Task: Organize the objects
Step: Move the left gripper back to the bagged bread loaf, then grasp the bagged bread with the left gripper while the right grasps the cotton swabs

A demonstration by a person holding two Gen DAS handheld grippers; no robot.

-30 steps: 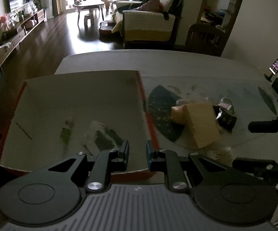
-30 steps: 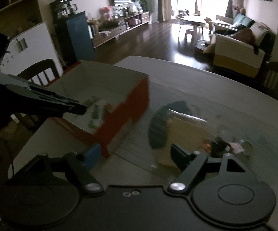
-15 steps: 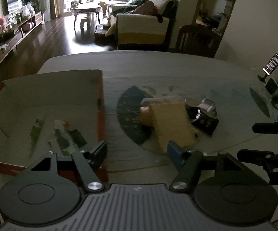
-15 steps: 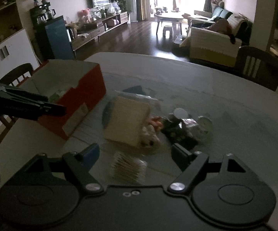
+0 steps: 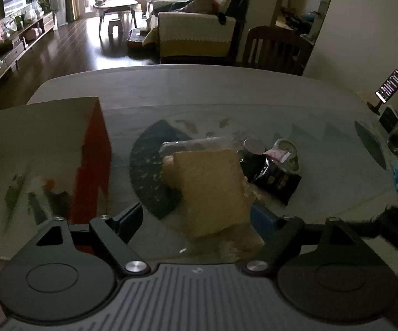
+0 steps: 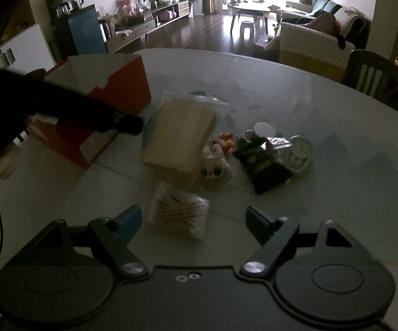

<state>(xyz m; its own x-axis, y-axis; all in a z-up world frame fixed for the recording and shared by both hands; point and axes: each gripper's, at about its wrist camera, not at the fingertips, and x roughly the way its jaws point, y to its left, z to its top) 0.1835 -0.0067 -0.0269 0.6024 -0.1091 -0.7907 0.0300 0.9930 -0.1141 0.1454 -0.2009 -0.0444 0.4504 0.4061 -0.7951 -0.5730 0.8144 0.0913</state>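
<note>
Glossy glass tabletop [image 6: 336,143]; matt cardboard box [image 6: 121,88]; shiny foil packet [image 6: 265,162].

Both wrist views low, near table [image 5: 226,88], sharing tan box [image 6: 179,140]

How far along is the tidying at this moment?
Early. A few small items already lie in the red box. Both the left gripper and right gripper are open and empty. The tan pad, cotton swabs, black packet and tin remain on the table.
</note>
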